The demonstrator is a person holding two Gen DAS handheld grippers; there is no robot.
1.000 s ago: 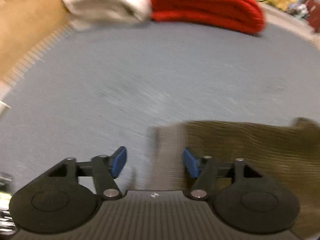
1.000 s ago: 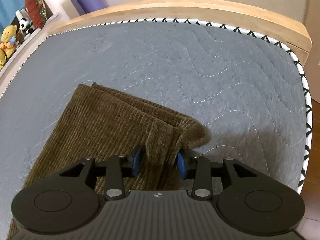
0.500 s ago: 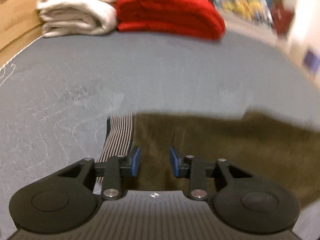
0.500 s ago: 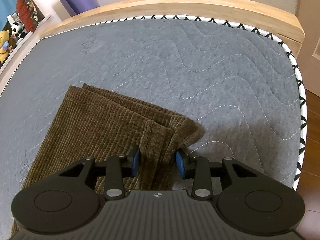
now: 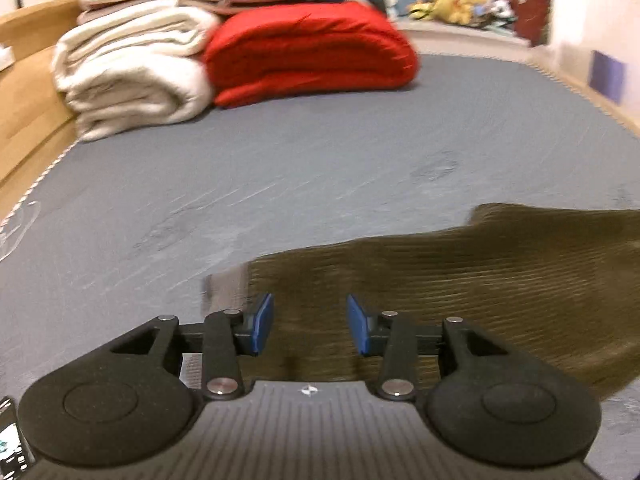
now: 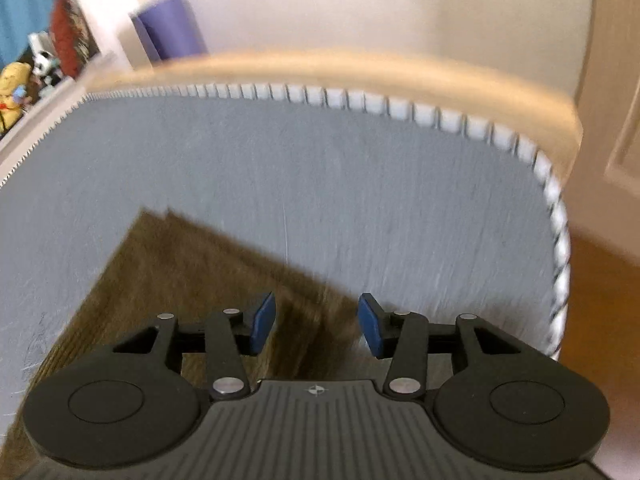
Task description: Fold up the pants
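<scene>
Bedroom – mattress [image 5: 320, 152], blankets [image 5: 304, 48] (folded)

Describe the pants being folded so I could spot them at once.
Find the grey quilted mattress with a red blanket and a cream blanket stacked at one end. The pants lie flat nearer the grippers: brown ribbed corduroy.

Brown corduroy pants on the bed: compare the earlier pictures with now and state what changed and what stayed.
The right hand-held gripper has just opened, letting go of the fold of the pants it pinched, and lifted away. The left hand-held gripper closed, then reopened over the pants' other end; its pads are clear of the cloth. The pants stay flat on the grey mattress; the folded blankets are unmoved.
</scene>
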